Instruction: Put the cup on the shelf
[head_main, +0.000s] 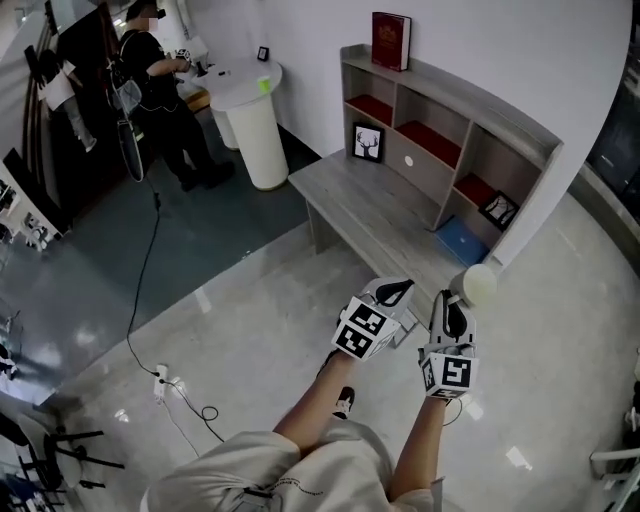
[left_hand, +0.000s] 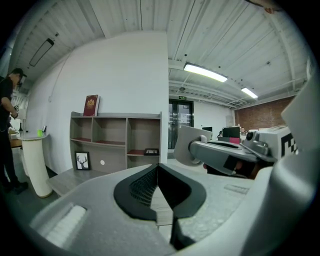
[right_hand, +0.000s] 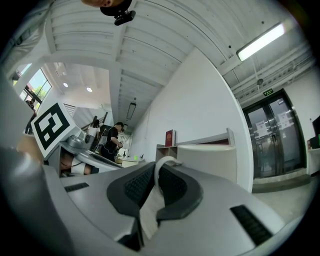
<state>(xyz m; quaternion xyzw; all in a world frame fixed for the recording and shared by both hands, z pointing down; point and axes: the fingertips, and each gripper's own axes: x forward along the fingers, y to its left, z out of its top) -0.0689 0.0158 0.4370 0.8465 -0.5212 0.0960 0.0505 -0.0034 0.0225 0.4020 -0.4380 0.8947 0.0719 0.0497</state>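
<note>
The right claw (head_main: 452, 298) was clamped on the handle (right_hand: 161, 164) of the cup (head_main: 480, 284). In the right gripper view the thin white loop stood pinched between the two dark pads. The cup's pale body rose just beyond the jaw tips, a little to their right. The left claw (head_main: 398, 291) was closed with nothing in it, its pads meeting in a line (the left gripper view showed only desk and floor past them). It hung just beside the right claw, on that claw's left, and both were held out in front of the person's legs.

Ahead of both claws stood the shelf (head_main: 440, 130) on a grey desk (head_main: 350, 195), with the cup short of it, carried in the air. Beyond the left claw a framed deer picture (head_main: 368, 141) leaned at the shelf's left end, and a red book (head_main: 390, 40) stood on top. Nearer the right claw a flat blue item (head_main: 462, 240) lay on the desk. Far off to the left claw's left, a person (head_main: 150, 80) stood at a white round table (head_main: 250, 105).
</note>
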